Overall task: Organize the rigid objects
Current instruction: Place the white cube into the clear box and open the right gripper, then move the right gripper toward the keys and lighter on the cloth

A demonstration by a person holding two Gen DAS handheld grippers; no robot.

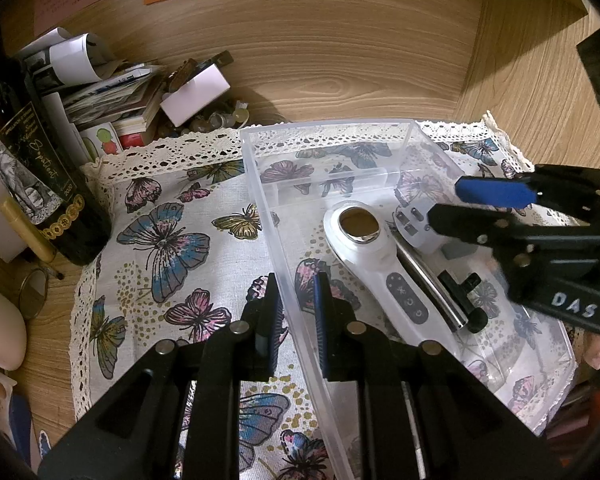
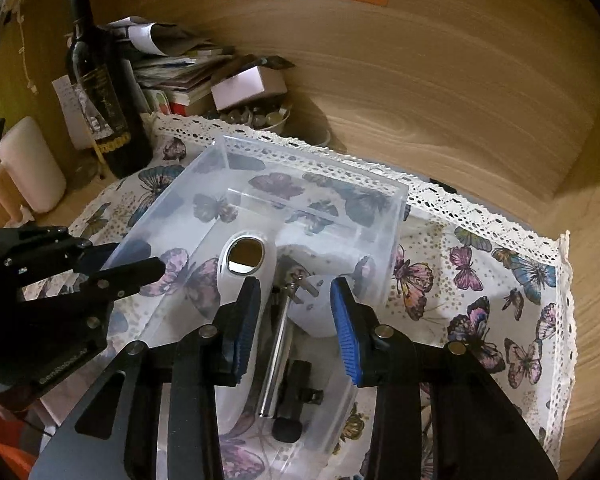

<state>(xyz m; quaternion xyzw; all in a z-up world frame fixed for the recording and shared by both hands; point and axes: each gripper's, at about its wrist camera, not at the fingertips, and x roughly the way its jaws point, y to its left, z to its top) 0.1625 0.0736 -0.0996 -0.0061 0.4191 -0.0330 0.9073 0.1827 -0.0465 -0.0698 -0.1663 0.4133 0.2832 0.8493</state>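
A clear plastic box point(image 1: 328, 132) point(image 2: 312, 152) stands on a butterfly-print cloth point(image 1: 172, 240). Inside it lie a white hand-held device with a round metal head point(image 1: 364, 248) point(image 2: 244, 264), a shiny metal rod-shaped tool point(image 1: 428, 280) point(image 2: 278, 360), a black part point(image 1: 464, 296) point(image 2: 296, 396) and a white plug adapter point(image 1: 414, 228) point(image 2: 316, 312). My left gripper point(image 1: 300, 312) point(image 2: 128, 260) is shut on the box's left wall. Over the box's contents my right gripper point(image 2: 296, 312) point(image 1: 448, 204) is open, with the adapter and the rod's tip in the gap; its pads touch nothing.
A dark wine bottle point(image 1: 40, 184) point(image 2: 104, 112) stands at the cloth's left edge. Behind it are piled papers and books point(image 1: 112, 92) and a bowl of beads point(image 2: 268, 116). A pale cylinder point(image 2: 32, 168) is at far left. Wooden walls close the back and right.
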